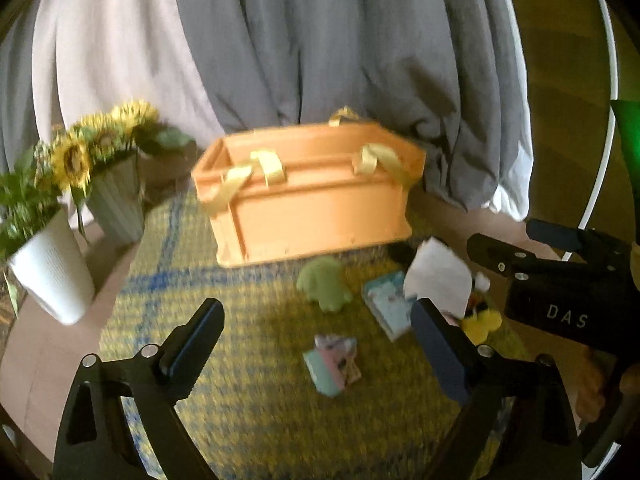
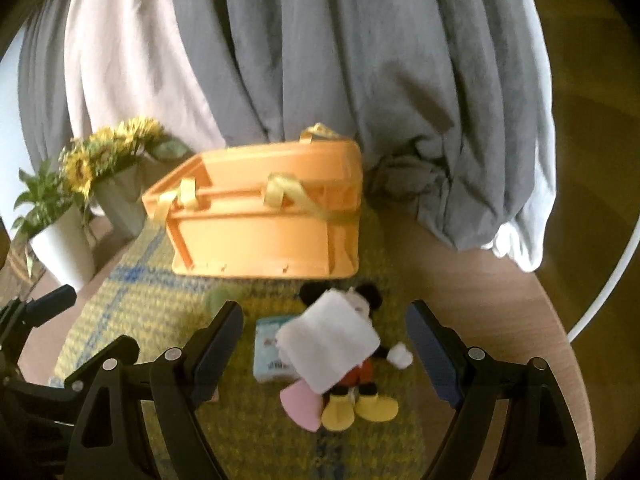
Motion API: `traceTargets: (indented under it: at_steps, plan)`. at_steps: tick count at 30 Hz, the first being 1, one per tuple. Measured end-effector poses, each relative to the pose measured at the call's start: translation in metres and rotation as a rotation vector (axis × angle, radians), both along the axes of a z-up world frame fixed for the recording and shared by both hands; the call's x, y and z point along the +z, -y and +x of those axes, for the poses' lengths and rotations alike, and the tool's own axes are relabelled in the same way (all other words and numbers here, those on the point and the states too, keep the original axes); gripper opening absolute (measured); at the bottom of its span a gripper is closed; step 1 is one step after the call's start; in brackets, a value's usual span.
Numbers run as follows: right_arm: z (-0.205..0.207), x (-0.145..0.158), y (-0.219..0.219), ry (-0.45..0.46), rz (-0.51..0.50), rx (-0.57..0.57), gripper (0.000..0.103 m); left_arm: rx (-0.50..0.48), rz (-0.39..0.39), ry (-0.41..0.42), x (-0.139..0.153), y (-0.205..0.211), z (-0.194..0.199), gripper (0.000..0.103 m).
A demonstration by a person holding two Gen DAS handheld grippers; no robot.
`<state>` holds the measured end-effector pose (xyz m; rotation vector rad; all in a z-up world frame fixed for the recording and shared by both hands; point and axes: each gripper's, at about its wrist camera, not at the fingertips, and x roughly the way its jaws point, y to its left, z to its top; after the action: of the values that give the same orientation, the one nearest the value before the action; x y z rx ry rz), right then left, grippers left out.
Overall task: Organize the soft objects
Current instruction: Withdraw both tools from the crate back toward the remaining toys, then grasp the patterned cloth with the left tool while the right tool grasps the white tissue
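An orange basket (image 1: 312, 216) with yellow ribbon handles stands at the back of a yellow and blue woven mat (image 1: 240, 408). In front of it lie a green plush (image 1: 324, 284), a light blue tissue pack (image 1: 390, 304) and a pink and teal pack (image 1: 334, 364). My left gripper (image 1: 316, 310) hovers open above them, nothing between its fingers. A mouse plush (image 2: 360, 372) with yellow shoes lies under a white cloth (image 2: 330, 344), next to a pink piece (image 2: 300, 406). My right gripper (image 2: 326, 308) is open above the cloth, not touching it.
Sunflowers (image 1: 74, 156) in a ribbed grey vase (image 1: 118, 204) and a leafy plant in a white pot (image 1: 52, 268) stand at the left. Grey and white fabric (image 1: 320, 40) hangs behind the basket. The wooden table's round edge (image 2: 576, 360) runs at the right.
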<state>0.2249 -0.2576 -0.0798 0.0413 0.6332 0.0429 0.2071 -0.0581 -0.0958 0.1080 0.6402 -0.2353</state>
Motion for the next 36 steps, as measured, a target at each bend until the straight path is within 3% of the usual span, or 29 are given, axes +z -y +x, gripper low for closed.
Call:
traceTargets:
  at_steps: [8,20,28,36]
  plan:
    - [0.008,-0.031,0.000,-0.060,-0.025,0.054,0.083,0.018,0.015,-0.108,-0.038,0.009,0.009,0.087]
    - [0.035,-0.067,0.010,-0.110,-0.003,0.075,0.078,0.037,0.032,-0.177,-0.072,0.021,0.028,0.080]
    - [0.047,-0.083,0.010,-0.143,0.032,0.104,0.063,0.043,0.022,-0.214,-0.086,0.022,0.037,0.067]
    - [0.045,-0.081,0.008,-0.135,-0.025,0.087,0.033,0.035,0.002,-0.234,-0.092,0.023,0.041,0.037]
